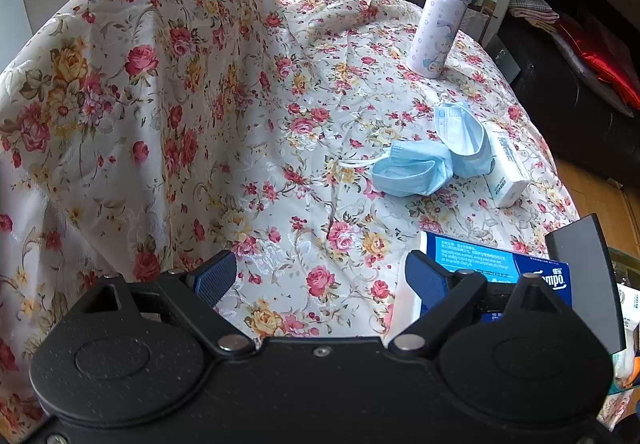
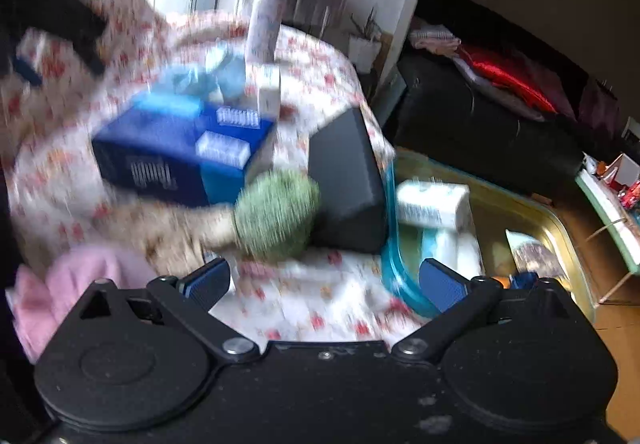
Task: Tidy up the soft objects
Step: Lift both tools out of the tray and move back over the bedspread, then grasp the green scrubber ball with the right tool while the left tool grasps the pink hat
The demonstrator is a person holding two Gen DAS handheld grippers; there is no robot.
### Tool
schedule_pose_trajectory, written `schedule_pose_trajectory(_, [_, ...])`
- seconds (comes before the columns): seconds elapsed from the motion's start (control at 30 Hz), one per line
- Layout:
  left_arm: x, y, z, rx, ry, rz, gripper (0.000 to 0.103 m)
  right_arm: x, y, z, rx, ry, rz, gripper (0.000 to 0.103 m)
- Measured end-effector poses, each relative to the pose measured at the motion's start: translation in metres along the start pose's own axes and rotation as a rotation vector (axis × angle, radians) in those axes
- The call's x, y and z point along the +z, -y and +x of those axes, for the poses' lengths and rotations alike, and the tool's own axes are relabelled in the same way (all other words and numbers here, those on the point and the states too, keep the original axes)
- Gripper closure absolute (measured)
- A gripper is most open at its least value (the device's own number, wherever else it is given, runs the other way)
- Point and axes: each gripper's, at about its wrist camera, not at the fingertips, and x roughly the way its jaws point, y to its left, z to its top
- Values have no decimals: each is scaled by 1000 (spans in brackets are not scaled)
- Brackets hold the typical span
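Observation:
In the left wrist view, two light blue face masks [image 1: 412, 172] [image 1: 464, 140] lie crumpled on the floral tablecloth [image 1: 280, 148], against a white tissue pack [image 1: 506, 164]. A blue tissue box [image 1: 496, 272] lies beside the right finger of my left gripper [image 1: 320, 276], which is open and holds nothing. The right wrist view is motion-blurred. My right gripper [image 2: 324, 284] is open over the cloth with nothing between its pads. Ahead of it lie a green and beige plush toy [image 2: 276, 216], the blue tissue box [image 2: 172, 148] and, at the left, a pink cloth [image 2: 60, 284].
A lilac bottle [image 1: 438, 24] stands upright at the back of the table. A black wedge-shaped object [image 2: 348, 180] sits at the table's right edge. Beside it a blue-rimmed bin [image 2: 390, 244] holds white tissue packs [image 2: 432, 204]. The cloth rises in a tall hump [image 1: 140, 84] on the left.

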Motion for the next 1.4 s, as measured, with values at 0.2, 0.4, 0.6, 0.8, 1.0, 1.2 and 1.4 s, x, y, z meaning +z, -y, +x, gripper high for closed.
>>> schedule_pose_trajectory(0.2, [0, -1, 0, -7, 0, 0, 15, 34, -14, 24, 26, 35, 13, 24])
schedule_pose_trajectory(0.4, [0, -2, 0, -16, 3, -6, 15, 39, -27, 45, 57, 3, -26, 81])
schedule_pose_trajectory(0.6, [0, -1, 0, -16, 1, -5, 15, 26, -19, 29, 66, -30, -9, 84])
schedule_pose_trajectory(0.8, [-1, -1, 1, -14, -2, -1, 15, -13, 1, 17, 66, -192, 51, 84])
schedule_pose_trajectory(1.0, [-2, 1, 2, -7, -5, 15, 15, -6, 7, 0, 13, -60, 26, 48])
schedule_pose_trajectory(1.2, [-2, 1, 3, -6, -8, 21, 15, 31, 3, 41, 145, -98, 144, 38])
schedule_pose_trajectory(1.4, [-3, 0, 1, -20, -8, 24, 15, 43, -11, 78, 139, -160, 214, 55])
